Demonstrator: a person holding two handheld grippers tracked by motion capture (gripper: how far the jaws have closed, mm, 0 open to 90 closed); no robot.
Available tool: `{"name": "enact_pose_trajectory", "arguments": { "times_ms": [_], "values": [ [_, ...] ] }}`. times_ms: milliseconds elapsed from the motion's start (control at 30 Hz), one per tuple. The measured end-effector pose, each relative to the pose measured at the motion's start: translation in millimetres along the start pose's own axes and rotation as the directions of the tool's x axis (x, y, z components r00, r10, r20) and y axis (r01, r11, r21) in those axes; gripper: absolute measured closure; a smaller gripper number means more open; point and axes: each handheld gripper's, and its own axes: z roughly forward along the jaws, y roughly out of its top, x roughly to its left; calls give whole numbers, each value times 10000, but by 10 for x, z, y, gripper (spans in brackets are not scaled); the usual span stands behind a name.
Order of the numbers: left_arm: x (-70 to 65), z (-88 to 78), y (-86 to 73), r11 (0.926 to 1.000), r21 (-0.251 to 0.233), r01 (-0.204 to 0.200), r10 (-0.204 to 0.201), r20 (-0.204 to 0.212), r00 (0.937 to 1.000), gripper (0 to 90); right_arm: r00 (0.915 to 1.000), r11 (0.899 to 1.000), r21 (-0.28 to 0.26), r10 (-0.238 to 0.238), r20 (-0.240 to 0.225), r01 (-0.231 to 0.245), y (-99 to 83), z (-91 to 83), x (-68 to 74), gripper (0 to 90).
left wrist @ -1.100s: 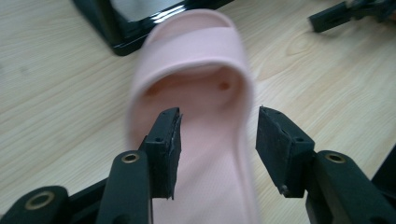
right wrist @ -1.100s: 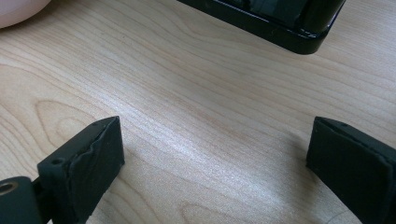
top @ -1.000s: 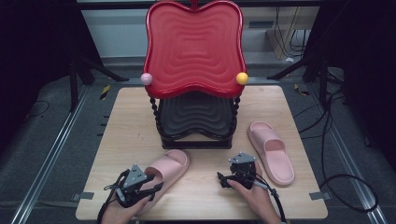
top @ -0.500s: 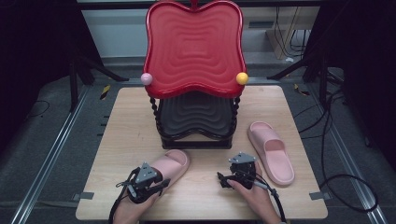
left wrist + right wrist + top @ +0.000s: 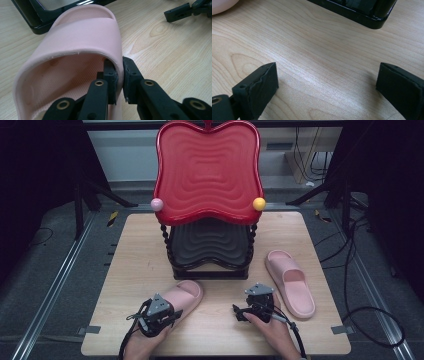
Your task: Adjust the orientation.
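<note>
Left claw is pinching the side wall of the near slipper, one jaw inside the strap opening, one outside, clamped on the strap's edge where it meets the sole. In the high view that slipper is lying on the table just in front of the black rack base, toe pointing toward the rack, with the left claw at its heel end.

Handling guess: it's looking like soft moulded foam, so light, flexible, matte and grippy rather than slick. The wall is bulging slightly around the jaws, so it's compressing under the pinch. Not fragile. The strap edge is a decent hold, but a lift from one side will likely let the slipper sag and swing; the sole rim near the middle would be carrying it flatter.

Right claw is hanging wide open over bare table, gripping nothing; in the high view it is sitting between the two slippers. The second slipper is lying to the right, well apart from the first, angled toward the table's right edge.

Surface: light wood-grain table, smooth, slightly glossy, so a slipper should be sliding easily if nudged. The rack is carrying a red wavy tray on top and a black tray below, with a pink ball and a yellow ball at the corners.

Room: dark grey floor, cables trailing at right, metal rail at left, dark stands behind.
</note>
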Motion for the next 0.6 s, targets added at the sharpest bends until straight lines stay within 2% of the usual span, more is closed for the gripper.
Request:
{"name": "enact_pose_trajectory", "arguments": {
  "times_ms": [67,200,333,400,433,467,500,600],
  "values": [
    [-11,-20,6,10000,-27,-3,3,5,10000,832,10000,10000,-5,-4,-3,4,0,0,0,43],
    [-122,-138,52,9996,-255,87,-76,408,9991,837,10000,10000,-2,-9,-3,9,0,0,-1,43],
    [-290,-270,187,9979,-591,-257,289,536,9981,841,10000,10000,-2,-5,-2,5,0,0,0,43],
    [-376,-333,332,9953,-882,-405,459,601,9971,841,10000,10000,-4,-10,-2,10,0,0,-1,43],
    [-376,-333,332,9953,-882,-405,459,601,9971,840,10000,10000,4,-3,-2,3,0,0,0,43],
    [-431,-373,478,9925,-1070,-584,651,599,9961,840,10000,10000,9,15,-1,-15,0,-1,1,43],
    [-431,-373,478,9925,-1070,-584,651,599,9961,840,10000,10000,9,15,-1,-15,0,-1,1,43],
    [-511,-387,762,9824,-1626,-918,984,330,9946,842,10000,10000,-2,-13,-11,13,0,0,-1,43]
  ]
}}
